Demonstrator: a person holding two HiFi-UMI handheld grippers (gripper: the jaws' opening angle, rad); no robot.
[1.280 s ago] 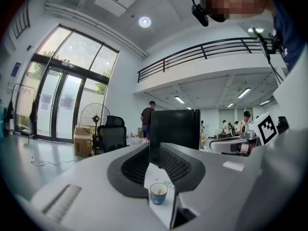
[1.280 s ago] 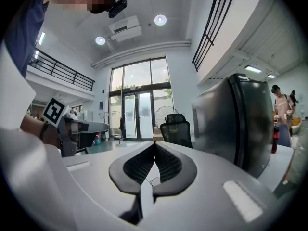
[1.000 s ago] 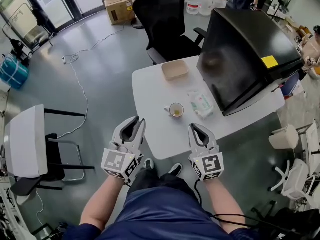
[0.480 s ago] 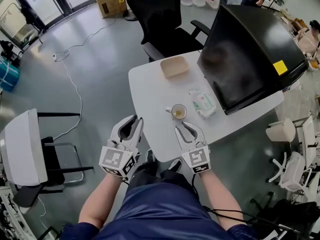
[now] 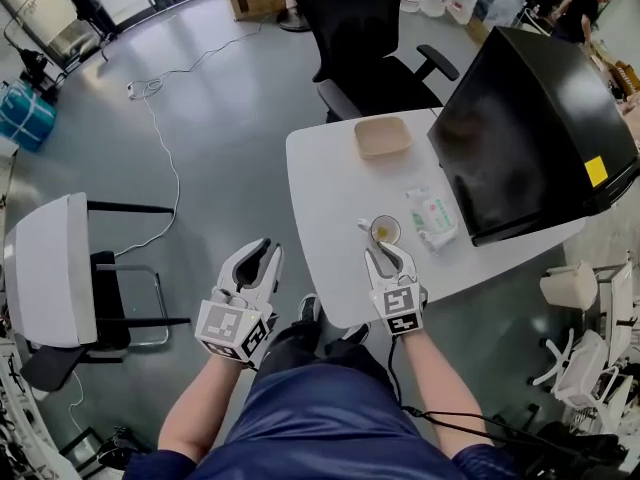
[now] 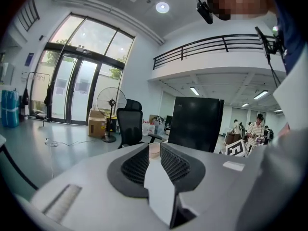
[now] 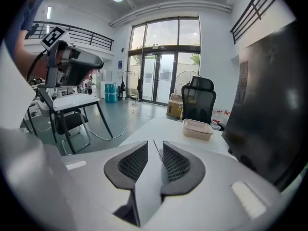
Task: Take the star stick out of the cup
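Navy tee [image 5: 330,423] (prob.); grey left gripper [image 5: 268,247], right gripper [image 5: 388,254] w/ b&w marker cubes [image 5: 232,326]

So both my forearms come up from the bottom of the frame, bare below the short sleeves. My left gripper [image 5: 263,255] sits left of centre, pointing up and a bit right, its marker cube [image 5: 232,328] facing the camera. My right gripper [image 5: 388,256] is right of centre and reaches slightly higher in the frame, pointing pretty much straight up. Jaws on both are parted with a clear gap between the ribbed pads, the left a touch wider.
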